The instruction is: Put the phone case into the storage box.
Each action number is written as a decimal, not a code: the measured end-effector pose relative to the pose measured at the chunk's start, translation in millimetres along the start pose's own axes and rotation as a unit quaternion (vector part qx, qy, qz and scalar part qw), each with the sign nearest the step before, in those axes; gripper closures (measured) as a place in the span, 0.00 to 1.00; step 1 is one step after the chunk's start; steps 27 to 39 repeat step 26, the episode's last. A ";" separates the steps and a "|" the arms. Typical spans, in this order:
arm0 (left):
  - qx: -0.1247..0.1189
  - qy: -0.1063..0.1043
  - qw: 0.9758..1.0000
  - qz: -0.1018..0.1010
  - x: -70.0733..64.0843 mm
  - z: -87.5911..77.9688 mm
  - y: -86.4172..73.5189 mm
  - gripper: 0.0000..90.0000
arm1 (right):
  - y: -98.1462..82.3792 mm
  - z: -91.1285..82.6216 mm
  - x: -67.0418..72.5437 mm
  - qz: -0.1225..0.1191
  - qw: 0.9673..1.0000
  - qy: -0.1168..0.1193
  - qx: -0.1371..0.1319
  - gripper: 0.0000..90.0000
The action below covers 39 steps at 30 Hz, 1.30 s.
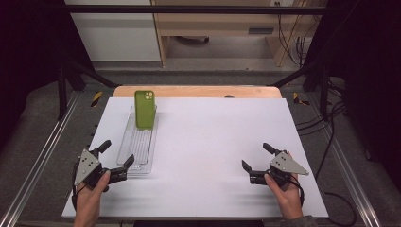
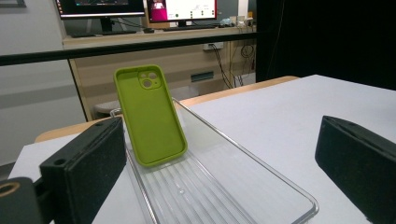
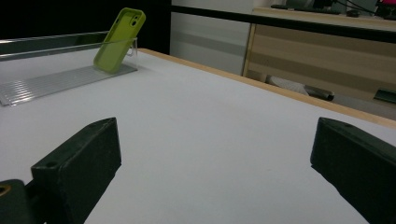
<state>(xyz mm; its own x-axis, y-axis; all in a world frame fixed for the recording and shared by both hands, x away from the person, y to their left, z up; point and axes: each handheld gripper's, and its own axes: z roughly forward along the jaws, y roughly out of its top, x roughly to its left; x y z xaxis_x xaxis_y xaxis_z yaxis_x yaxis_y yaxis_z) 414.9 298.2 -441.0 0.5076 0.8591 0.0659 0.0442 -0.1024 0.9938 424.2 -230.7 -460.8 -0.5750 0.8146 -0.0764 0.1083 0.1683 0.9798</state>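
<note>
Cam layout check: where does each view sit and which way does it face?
High view: above the person's side, looking forward and down at the table; both hands with left gripper and right gripper show.
Left gripper view: on the left gripper, looking along the tray at the leaning green case; its open jaws show.
Right gripper view: on the right gripper, facing across the table; its open jaws show.
Shared: all three see the case and tray.
</note>
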 end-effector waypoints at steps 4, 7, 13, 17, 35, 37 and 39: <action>0.000 -0.001 1.000 0.000 -1.2 -0.1 -2.3 0.02 | -0.2 -0.6 -1.1 0.000 1.000 -0.002 -0.001 0.02; -0.001 -0.002 1.000 -0.002 -1.8 -0.2 -3.7 0.02 | -0.3 -0.8 -1.3 0.001 1.000 -0.003 -0.001 0.02; -0.005 -0.005 1.000 0.000 -3.2 -0.1 -6.3 0.02 | -1.7 -1.6 -3.3 0.001 1.000 -0.004 -0.004 0.02; -0.005 -0.009 1.000 0.001 -4.3 -0.1 -7.7 0.02 | -2.8 -2.4 -4.8 0.001 1.000 -0.003 -0.009 0.02; -0.010 -0.016 1.000 0.004 -7.8 2.3 -7.6 0.02 | -5.0 -1.5 -4.9 0.003 1.000 -0.006 -0.011 0.02; -0.010 -0.016 1.000 0.004 -7.8 2.3 -7.6 0.02 | -5.0 -1.5 -4.9 0.003 1.000 -0.006 -0.011 0.02; -0.010 -0.016 1.000 0.004 -7.8 2.3 -7.6 0.02 | -5.0 -1.5 -4.9 0.003 1.000 -0.006 -0.011 0.02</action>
